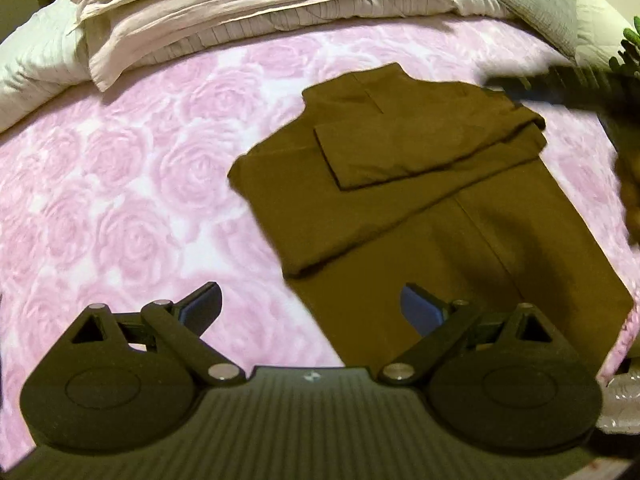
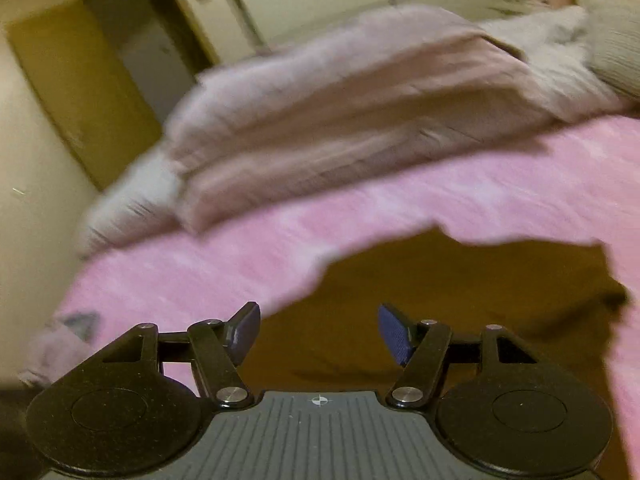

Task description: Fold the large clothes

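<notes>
Lying on pink rose bedspread (image 1: pixel 120 184), brown garment (image 1: pixel 400 200) is partly folded w/ both sleeves laid across its upper body, collar end toward pillow stack (image 1: pixel 240 12). L gripper (image 1: pixel 310 312) hangs over garment's near-left edge, jaws apart, nothing btwn pads. R gripper (image 2: pixel 318 334) over garment's edge too, jaws apart & empty; R view blurred.

Pink rose-patterned bedspread (image 1: pixel 120 184), stacked beige pillows (image 1: pixel 224 12), grey cushion (image 1: pixel 536 4), green plant (image 1: pixel 630 46), doorway (image 2: pixel 132 56)
</notes>
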A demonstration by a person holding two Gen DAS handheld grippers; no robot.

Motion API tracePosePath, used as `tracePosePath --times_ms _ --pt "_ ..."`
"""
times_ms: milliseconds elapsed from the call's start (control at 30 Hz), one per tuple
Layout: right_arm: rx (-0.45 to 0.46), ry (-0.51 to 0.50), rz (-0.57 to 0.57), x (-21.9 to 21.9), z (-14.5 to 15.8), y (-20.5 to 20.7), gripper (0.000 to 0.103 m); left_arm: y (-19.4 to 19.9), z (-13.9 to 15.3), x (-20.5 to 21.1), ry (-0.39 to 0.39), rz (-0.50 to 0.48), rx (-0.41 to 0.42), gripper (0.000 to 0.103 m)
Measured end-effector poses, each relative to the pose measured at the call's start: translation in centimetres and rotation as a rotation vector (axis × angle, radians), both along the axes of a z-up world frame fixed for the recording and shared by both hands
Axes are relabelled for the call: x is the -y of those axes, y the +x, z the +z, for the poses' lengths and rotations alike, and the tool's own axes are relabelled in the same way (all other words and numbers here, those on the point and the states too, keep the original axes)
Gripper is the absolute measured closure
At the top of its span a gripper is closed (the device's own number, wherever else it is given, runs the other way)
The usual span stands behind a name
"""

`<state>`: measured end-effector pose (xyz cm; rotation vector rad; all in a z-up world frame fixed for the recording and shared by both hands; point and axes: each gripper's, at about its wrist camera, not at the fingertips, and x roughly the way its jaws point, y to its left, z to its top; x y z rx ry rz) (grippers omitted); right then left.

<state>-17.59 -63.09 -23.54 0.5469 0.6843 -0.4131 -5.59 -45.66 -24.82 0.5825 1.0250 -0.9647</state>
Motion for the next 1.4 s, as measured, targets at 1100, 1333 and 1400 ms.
tracePosePath --times_ms 1100,1333,1400 --pt "-0.327 -0.251 0.301 21.2 -9.5 -7.6 0.039 13.0 -3.0 17.9 -0.111 -0.049 0.111 0.101" --pt "-0.324 -0.292 0.407 20.3 -11.6 -4.9 0.048 12.2 -3.5 18.7 -0.079 -0.112 0.067 0.101" --pt "-0.307 -0.302 0.43 20.1 -11.7 -4.4 0.049 12.0 -3.8 18.7 -0.083 -0.108 0.057 0.101"
